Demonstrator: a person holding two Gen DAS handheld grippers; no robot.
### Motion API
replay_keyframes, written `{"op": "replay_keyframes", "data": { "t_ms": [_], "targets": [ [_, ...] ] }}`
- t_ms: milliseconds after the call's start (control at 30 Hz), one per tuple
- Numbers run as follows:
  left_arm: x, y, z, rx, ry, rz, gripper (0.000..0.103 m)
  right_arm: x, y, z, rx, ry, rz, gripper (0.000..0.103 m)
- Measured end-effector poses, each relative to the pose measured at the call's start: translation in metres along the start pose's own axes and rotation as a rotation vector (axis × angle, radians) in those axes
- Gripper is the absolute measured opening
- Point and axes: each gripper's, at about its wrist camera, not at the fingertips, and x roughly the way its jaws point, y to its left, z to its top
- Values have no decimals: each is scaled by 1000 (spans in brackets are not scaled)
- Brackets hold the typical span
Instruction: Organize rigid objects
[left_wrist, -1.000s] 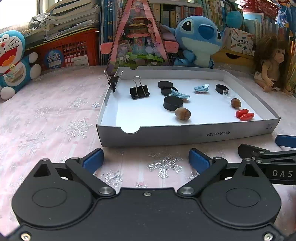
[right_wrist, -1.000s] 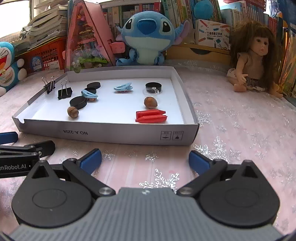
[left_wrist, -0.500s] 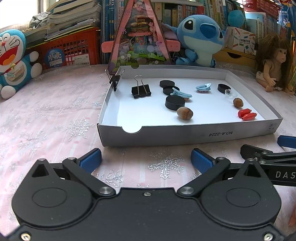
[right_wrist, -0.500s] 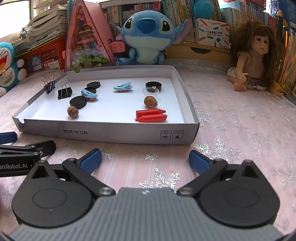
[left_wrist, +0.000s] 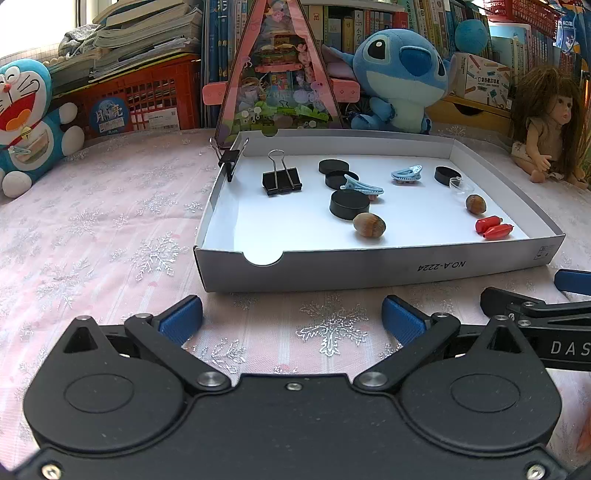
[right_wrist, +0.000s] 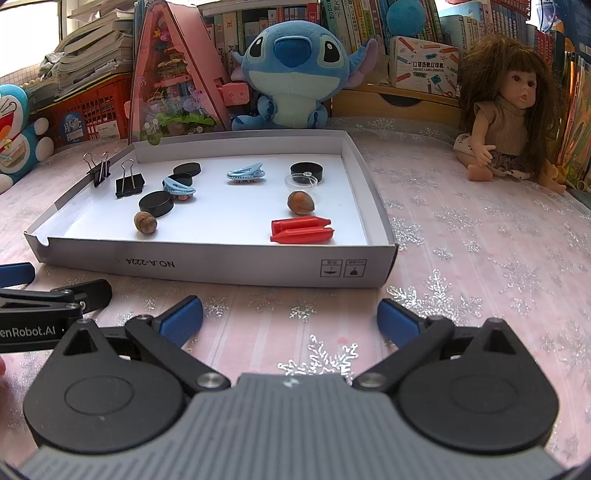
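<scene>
A shallow white cardboard tray lies on the pink cloth ahead of both grippers. In it lie black discs, a black binder clip, light blue hair clips, two hazelnuts, two red pieces and a clear lid. Another binder clip grips the tray's left wall. My left gripper and right gripper are open and empty, just short of the tray's front wall.
Behind the tray stand a Stitch plush, a pink triangular toy house and bookshelves. A Doraemon plush sits far left by a red crate. A doll sits at the right.
Both grippers have drifted very slightly; the tray sits a little farther off in the left wrist view. Nothing was grasped or moved.
</scene>
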Motion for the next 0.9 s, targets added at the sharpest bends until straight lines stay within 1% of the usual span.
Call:
{"op": "replay_keyframes", "data": {
  "t_ms": [900],
  "targets": [
    [1, 0, 0, 2, 0, 4, 103, 0, 0, 0, 1, 0, 0, 103]
  ]
}}
